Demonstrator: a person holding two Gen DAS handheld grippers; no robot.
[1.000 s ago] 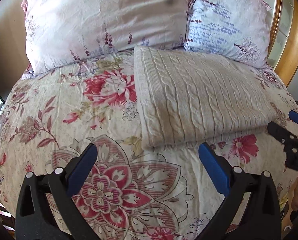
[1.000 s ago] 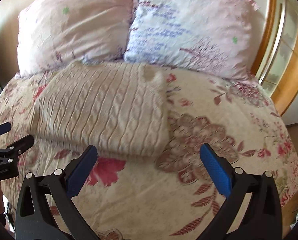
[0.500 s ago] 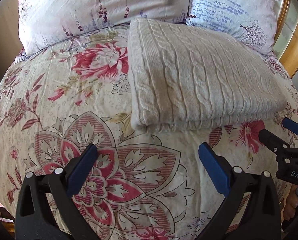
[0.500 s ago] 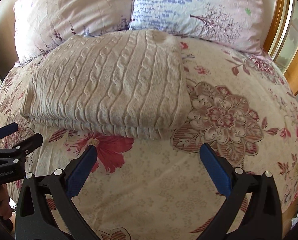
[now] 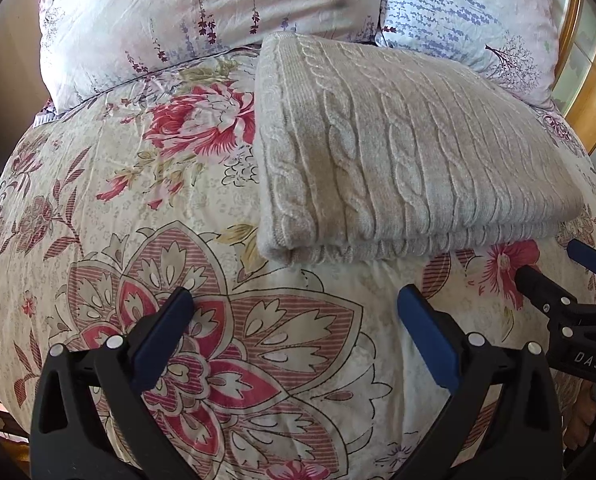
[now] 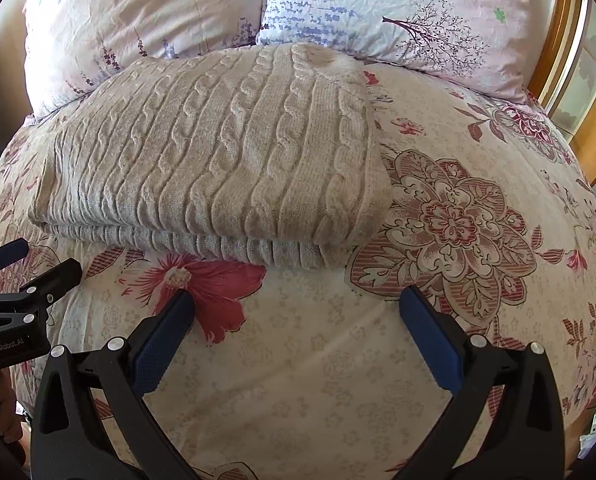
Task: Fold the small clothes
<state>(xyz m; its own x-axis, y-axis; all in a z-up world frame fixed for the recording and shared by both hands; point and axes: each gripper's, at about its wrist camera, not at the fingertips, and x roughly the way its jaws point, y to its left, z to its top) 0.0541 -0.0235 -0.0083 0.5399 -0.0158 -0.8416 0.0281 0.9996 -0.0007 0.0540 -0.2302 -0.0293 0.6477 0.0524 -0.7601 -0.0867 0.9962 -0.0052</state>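
Note:
A beige cable-knit sweater (image 5: 398, 152) (image 6: 217, 152) lies folded into a flat rectangle on the floral bedspread (image 5: 137, 200), its far edge against the pillows. My left gripper (image 5: 295, 300) hovers open just short of the sweater's near left corner, nothing between its blue pads. My right gripper (image 6: 297, 300) is open too, a little short of the sweater's near right edge, and holds nothing. Each gripper shows in the other's view: the right gripper (image 5: 554, 268) at the right edge, the left gripper (image 6: 29, 264) at the left edge.
Two patterned pillows (image 5: 201, 12) (image 6: 398, 12) lean at the head of the bed. A wooden headboard (image 6: 590, 92) curves along the right side. A person's hand (image 6: 1, 408) shows at the lower left of the right wrist view.
Both grippers have moved forward toward the sweater's near edge, so it looms larger. Both stayed open; the sweater has not moved.

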